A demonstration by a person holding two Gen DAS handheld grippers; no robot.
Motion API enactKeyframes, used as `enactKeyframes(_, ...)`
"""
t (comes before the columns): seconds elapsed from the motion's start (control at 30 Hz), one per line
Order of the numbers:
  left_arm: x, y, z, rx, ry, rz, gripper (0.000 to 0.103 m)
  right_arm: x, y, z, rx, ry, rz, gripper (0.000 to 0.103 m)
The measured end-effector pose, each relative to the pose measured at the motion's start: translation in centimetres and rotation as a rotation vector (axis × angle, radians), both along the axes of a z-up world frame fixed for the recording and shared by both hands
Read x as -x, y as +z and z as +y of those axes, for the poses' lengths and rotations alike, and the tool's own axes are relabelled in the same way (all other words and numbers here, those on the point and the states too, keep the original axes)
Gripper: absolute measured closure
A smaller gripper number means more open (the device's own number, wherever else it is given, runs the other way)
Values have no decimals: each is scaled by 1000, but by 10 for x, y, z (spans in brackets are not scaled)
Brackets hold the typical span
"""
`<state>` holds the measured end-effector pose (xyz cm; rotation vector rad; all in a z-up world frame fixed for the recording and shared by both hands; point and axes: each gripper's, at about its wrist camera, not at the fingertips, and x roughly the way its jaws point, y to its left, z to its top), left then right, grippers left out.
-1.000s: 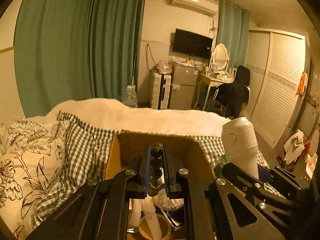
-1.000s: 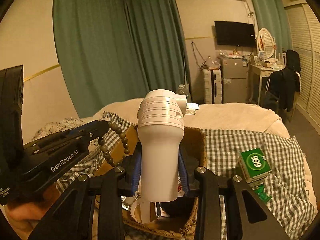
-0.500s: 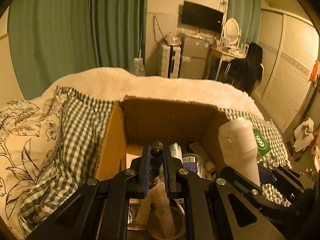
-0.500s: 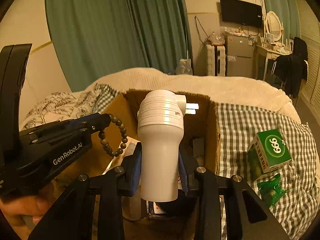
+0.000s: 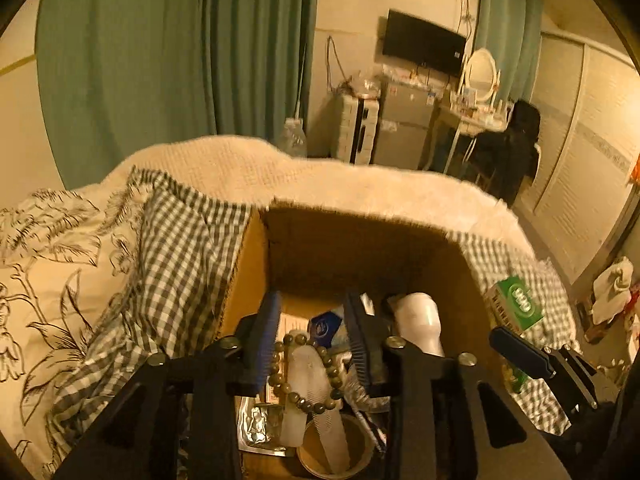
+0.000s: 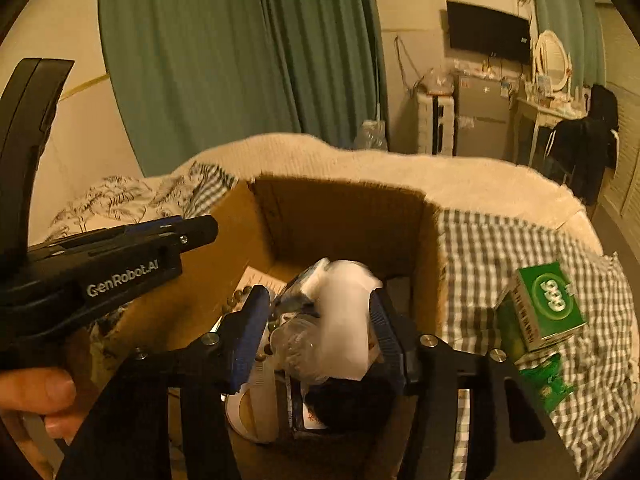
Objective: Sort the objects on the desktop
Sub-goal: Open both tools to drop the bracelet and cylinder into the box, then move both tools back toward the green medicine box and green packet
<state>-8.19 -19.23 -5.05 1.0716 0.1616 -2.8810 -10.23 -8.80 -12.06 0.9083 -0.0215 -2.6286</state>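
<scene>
Now both grippers hang over the cardboard box (image 5: 256, 264). The left gripper (image 5: 312, 320), jaws just parted, stands released above the bead bracelet (image 5: 308, 376) lying among the clutter; the right gripper (image 6: 316, 312), also just widened, has the blurred white bottle (image 6: 344, 320) loose between its fingers. A green box (image 6: 548, 300) sits outside on the checked cloth (image 6: 500, 248).

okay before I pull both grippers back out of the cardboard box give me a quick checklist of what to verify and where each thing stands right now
1. Left gripper jaws just opened, pads clear of the dark beaded bracelet: ok.
2. Bracelet landed inside the brown cardboard box, lying over a translucent comb: ok.
3. Right gripper jaws just opened, off the white ribbed plastic bottle: cannot tell, the bottle is blurred between the pads.
4. Bottle is inside the box: ok; settled: cannot tell.
5. Bracelet not snagged on a finger: ok.
6. Green 666 carton waits on the checked cloth outside the box: ok.
</scene>
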Motion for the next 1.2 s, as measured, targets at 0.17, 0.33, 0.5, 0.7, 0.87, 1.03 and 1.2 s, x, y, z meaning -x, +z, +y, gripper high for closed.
enactKeyframes(0.17, -22, 27, 3, -12, 2, 88, 49, -17, 24, 7, 3, -30, 72, 50)
enactKeyframes(0.33, -36, 45, 10, -25, 8, 148, 31, -37, 47, 17, 0, -47, 142, 41)
enactKeyframes(0.5, -49, 62, 21, -32, 7, 205, 18, -57, 67, 32, -4, -56, 211, 29)
enactKeyframes(0.7, -62, 75, 43, -19, -13, 249, 4, -79, 88, 49, -1, -69, 320, 20)
enactKeyframes(0.87, -71, 82, 62, 4, -40, 272, 0, -91, 101, 63, 13, -92, 388, 15)
enactKeyframes(1.03, -74, 84, 78, 1, -63, 293, 0, -97, 102, 86, 28, -123, 389, 12)
enactKeyframes(1.2, -73, 82, 97, 16, -97, 285, 0, -101, 99, 115, 19, -176, 391, 8)
